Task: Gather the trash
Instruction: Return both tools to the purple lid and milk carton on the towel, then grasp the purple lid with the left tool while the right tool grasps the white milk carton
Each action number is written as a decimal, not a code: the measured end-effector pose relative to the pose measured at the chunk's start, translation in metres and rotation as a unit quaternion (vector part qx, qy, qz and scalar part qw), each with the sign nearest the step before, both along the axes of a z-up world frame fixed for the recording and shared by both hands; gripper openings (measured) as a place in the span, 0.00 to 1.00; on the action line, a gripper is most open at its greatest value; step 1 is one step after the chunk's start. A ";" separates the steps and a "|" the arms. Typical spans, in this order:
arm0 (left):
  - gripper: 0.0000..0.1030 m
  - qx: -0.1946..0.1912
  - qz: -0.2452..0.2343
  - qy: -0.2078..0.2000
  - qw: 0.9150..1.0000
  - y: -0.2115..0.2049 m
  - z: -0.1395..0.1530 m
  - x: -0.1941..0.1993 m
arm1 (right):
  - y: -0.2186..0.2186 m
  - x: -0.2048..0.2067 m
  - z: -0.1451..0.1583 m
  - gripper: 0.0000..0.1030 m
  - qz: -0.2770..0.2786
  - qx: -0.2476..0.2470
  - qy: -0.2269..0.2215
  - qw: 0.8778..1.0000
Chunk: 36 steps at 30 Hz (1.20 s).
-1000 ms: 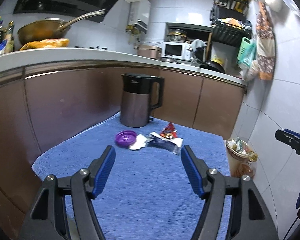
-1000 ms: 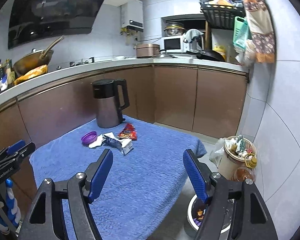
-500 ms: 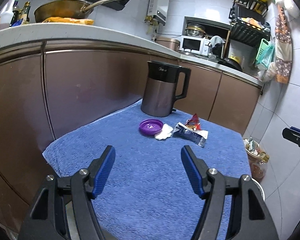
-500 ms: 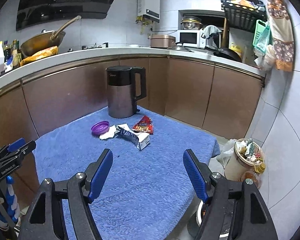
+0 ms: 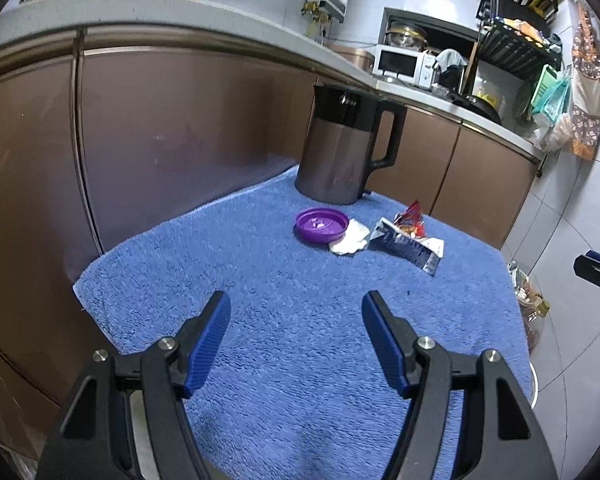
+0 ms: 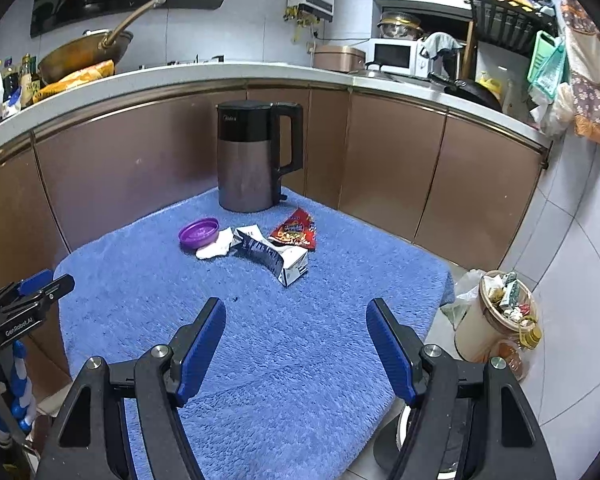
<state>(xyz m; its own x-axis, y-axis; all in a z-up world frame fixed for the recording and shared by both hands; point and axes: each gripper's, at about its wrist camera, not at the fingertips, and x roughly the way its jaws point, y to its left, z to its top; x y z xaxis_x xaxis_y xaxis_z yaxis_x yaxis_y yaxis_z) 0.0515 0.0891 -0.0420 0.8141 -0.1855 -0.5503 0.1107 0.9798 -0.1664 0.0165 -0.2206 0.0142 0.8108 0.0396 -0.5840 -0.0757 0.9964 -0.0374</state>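
On the blue towel-covered table (image 5: 284,320) (image 6: 300,340) lie a purple lid (image 5: 321,225) (image 6: 199,233), a crumpled white tissue (image 5: 350,238) (image 6: 216,245), a dark blue and white carton (image 5: 410,246) (image 6: 276,258) and a red snack wrapper (image 5: 411,220) (image 6: 295,233). My left gripper (image 5: 296,336) is open and empty over the near part of the table. My right gripper (image 6: 296,340) is open and empty, short of the trash. The left gripper also shows at the right wrist view's left edge (image 6: 28,300).
A brown and black kettle (image 5: 346,146) (image 6: 256,158) stands behind the trash. A full waste bin (image 6: 500,316) (image 5: 528,304) sits on the floor right of the table. A metal bowl (image 6: 420,432) lies on the floor below the table edge. Brown cabinets surround the table.
Both grippers have moved forward and lower toward the table; the trash and kettle appear larger and closer. Both stay open and empty.
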 end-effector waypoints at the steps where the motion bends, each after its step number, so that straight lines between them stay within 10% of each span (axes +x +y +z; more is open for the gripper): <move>1: 0.64 -0.002 -0.001 0.006 1.000 0.001 -0.003 0.005 | 0.000 0.005 -0.002 0.69 0.004 -0.002 0.004 1.000; 36: 0.53 -0.035 -0.067 0.195 0.978 -0.039 -0.070 0.281 | 0.038 0.259 -0.107 0.60 0.191 -0.041 0.130 0.972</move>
